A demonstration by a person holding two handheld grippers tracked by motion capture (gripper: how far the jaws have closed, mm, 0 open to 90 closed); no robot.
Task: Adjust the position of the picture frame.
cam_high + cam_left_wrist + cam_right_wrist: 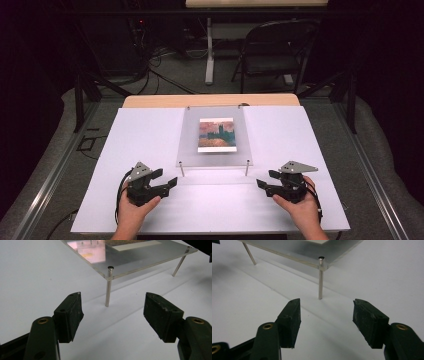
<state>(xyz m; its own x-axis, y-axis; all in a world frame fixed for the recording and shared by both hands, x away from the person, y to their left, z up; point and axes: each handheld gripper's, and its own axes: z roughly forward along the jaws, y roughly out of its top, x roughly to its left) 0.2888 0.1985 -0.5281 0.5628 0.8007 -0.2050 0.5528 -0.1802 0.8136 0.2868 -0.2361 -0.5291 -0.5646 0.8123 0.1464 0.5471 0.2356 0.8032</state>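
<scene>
A clear acrylic plate (pixel 187 135) stands on thin metal legs over a white sheet, with a painted picture card (pixel 216 134) on it. My left gripper (pixel 166 179) rests low at the near left, open, nothing between its jaws; it faces the plate's near-left leg (pixel 108 287). My right gripper (pixel 265 180) is at the near right, open and empty too, aimed at the near-right leg (pixel 320 280). Both sets of jaws are a short way back from the legs and do not touch them. The plate's corner (pixel 117 267) hangs above the sheet.
The white sheet (pixel 150 135) covers a wooden table (pixel 150 101). Beyond the table stand a folding chair (pixel 272 52), a table leg (pixel 209 55) and cables on the floor. Metal rails (pixel 55 170) run along both sides.
</scene>
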